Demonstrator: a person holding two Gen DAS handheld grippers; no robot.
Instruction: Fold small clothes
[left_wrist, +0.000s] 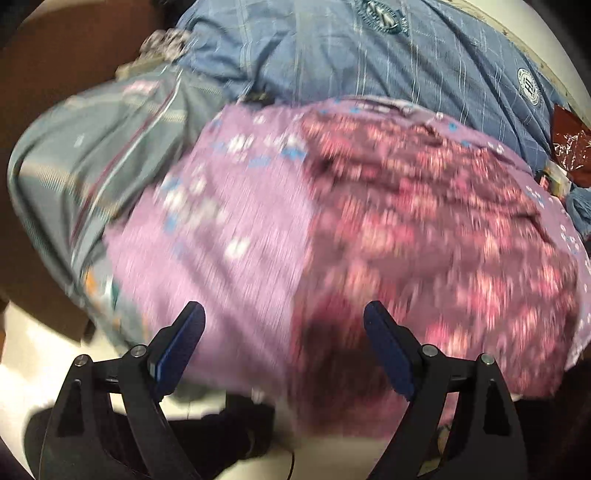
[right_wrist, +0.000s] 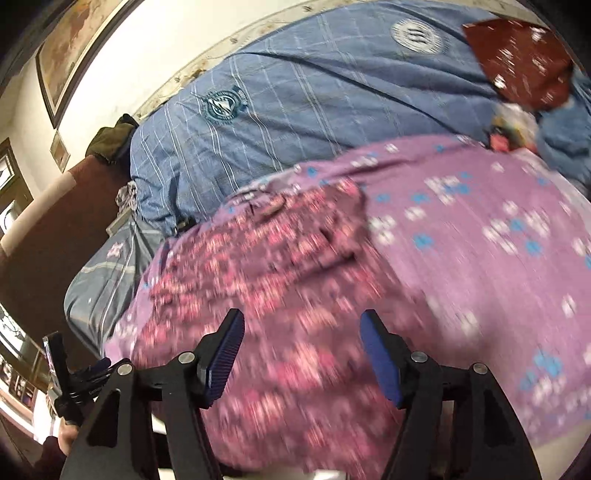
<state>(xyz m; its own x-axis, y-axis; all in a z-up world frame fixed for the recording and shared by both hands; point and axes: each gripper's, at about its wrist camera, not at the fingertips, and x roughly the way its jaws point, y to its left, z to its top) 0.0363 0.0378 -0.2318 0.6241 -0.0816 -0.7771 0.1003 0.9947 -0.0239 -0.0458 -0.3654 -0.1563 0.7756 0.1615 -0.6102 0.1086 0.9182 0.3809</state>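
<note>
A dark maroon garment with a pink flower print (left_wrist: 424, 229) lies spread on a lilac sheet with white and blue flowers (left_wrist: 229, 229). Both views are motion-blurred. My left gripper (left_wrist: 284, 317) is open and empty, fingers above the garment's near left edge. In the right wrist view the same garment (right_wrist: 258, 280) lies left of centre on the lilac sheet (right_wrist: 480, 258). My right gripper (right_wrist: 303, 328) is open and empty, fingers over the garment's near part.
A blue checked quilt (right_wrist: 314, 110) with round emblems lies behind the sheet. A grey striped cloth (left_wrist: 99, 166) is at the left. A red foil packet (right_wrist: 524, 62) sits at the far right. A brown bed frame (right_wrist: 48, 229) and a cream wall lie beyond.
</note>
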